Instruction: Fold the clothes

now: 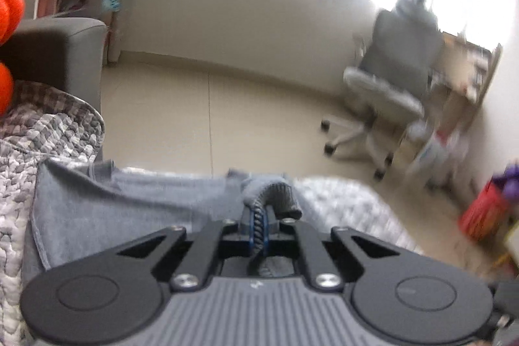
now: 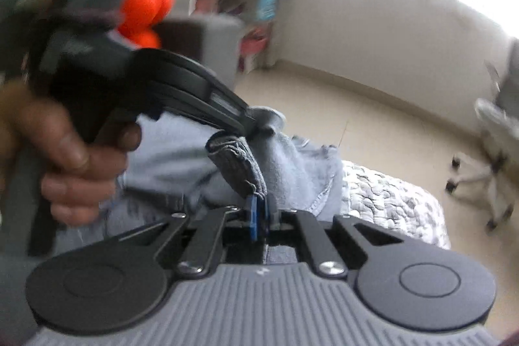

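Cream floor tiles [image 1: 266, 106] and a grey-white quilted bed [image 2: 389, 203] lie beyond both tools: the left tool [image 1: 258, 224] is clenched on a ribbed edge of the soft grey garment [image 1: 129, 209], the right tool [image 2: 259, 216] likewise, garment bunched over the bed beside a hand [image 2: 65, 148]

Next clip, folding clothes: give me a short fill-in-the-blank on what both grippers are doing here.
1. The left gripper is shut on the grey ____.
2. The right gripper is ____ on the same grey garment.
3. The garment lies over a ____ bedspread.
4. The office chair stands on the ____.

Missing: garment; shut; quilted; floor
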### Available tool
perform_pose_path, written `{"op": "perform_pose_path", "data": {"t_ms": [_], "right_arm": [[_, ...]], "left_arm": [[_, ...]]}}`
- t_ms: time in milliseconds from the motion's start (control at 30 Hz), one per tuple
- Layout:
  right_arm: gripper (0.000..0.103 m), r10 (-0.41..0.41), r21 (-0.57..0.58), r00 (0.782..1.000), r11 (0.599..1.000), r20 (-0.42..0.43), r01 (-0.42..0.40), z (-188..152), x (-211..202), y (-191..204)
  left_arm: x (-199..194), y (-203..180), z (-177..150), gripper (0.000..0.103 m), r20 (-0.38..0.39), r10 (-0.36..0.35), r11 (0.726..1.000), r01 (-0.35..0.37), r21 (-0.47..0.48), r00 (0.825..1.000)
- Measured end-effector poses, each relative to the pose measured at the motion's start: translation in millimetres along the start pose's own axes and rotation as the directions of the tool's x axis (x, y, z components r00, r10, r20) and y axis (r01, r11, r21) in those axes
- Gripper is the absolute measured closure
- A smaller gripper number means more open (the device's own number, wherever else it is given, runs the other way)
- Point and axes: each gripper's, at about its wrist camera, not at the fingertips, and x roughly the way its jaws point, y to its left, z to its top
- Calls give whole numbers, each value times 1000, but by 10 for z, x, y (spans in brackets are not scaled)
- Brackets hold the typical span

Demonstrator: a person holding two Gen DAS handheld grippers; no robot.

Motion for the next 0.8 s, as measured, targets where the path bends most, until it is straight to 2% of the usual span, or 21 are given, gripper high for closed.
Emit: {"op": "perform_pose_path", "data": {"t_ms": [100, 167, 333, 433, 533, 700, 800], "right_arm": [[98, 13, 108, 1000, 994, 18, -15, 51, 20, 27], [98, 15, 123, 1000, 992, 5, -16, 63, 98, 112], [98, 41, 96, 993, 995, -107, -30, -37, 282, 329], [95, 42, 56, 989, 998, -139, -35, -95, 264, 359], [89, 65, 63, 987, 996, -145, -56, -97, 231, 334], [89, 105, 105, 985, 990, -135, -91, -89, 205, 285], [89, 100, 84, 985, 993, -141, -88, -108, 228, 321]], "left_arm": [[37, 57, 79, 98, 4, 26, 1000, -26, -8, 1000], [70, 142, 52, 98, -13, 44, 998, -45, -33, 999], [228, 350, -102, 97, -102, 91, 990, -100, -96, 991], [217, 436, -116, 96, -104, 96, 985, -110, -132, 990], [189, 495, -102, 95, -91, 89, 980, -103, -168, 992], [180, 487, -73, 95, -92, 102, 979, -116, -167, 991], [197, 529, -87, 95, -105, 125, 974, -142, -174, 987]]}}
